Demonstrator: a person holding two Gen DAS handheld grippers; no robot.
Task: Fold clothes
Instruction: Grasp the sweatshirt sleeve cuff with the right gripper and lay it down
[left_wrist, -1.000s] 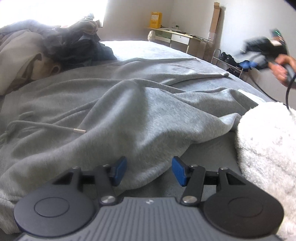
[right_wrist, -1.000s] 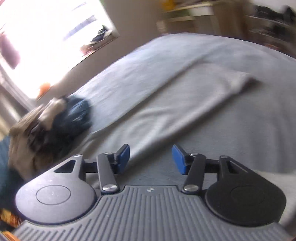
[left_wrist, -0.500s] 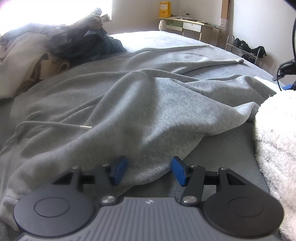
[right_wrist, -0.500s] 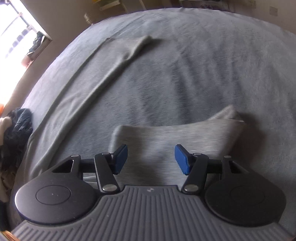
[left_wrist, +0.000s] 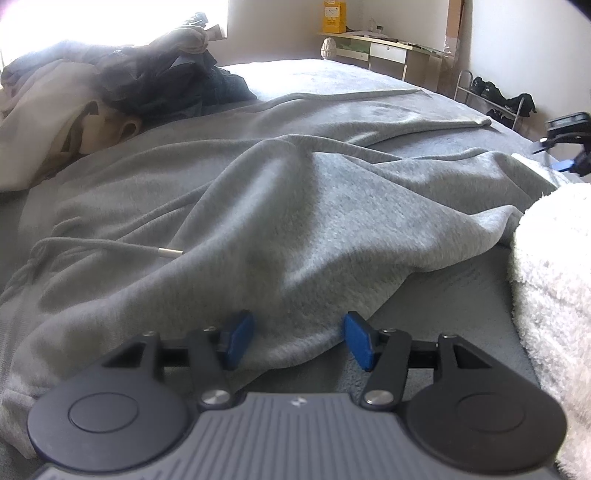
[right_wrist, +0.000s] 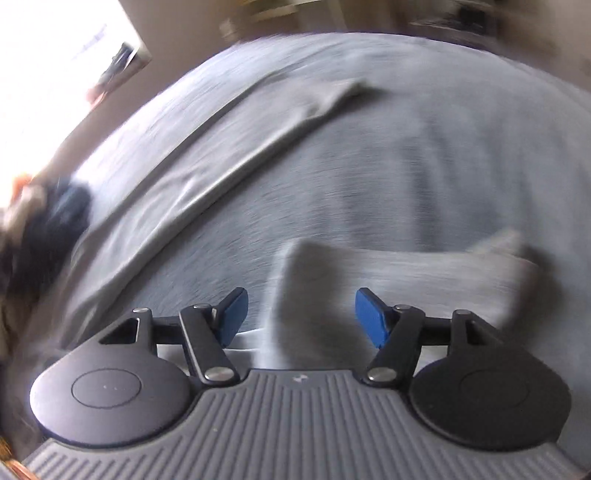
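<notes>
A grey hoodie (left_wrist: 295, 206) lies spread over the bed, its drawstring with a metal tip (left_wrist: 170, 253) at the left. My left gripper (left_wrist: 297, 339) sits low at the hoodie's near edge. A fold of that edge lies between its blue pads (left_wrist: 240, 338), which stand apart. In the blurred right wrist view, one long sleeve (right_wrist: 240, 155) stretches away to its cuff. A nearer sleeve end (right_wrist: 406, 269) lies just ahead of my right gripper (right_wrist: 299, 317). The right gripper's jaws are opening and grip nothing; the near sleeve shows below the gap.
A pile of beige and dark clothes (left_wrist: 110, 92) sits at the back left of the bed (right_wrist: 443, 147). White fluffy fabric (left_wrist: 554, 295) fills the right side of the left wrist view. A desk (left_wrist: 369, 48) and a shoe rack (left_wrist: 495, 96) stand by the far wall.
The right gripper swung down over the bed toward the near sleeve end, and its jaws widened. The left gripper stayed at the hoodie's edge, tilting slightly.
</notes>
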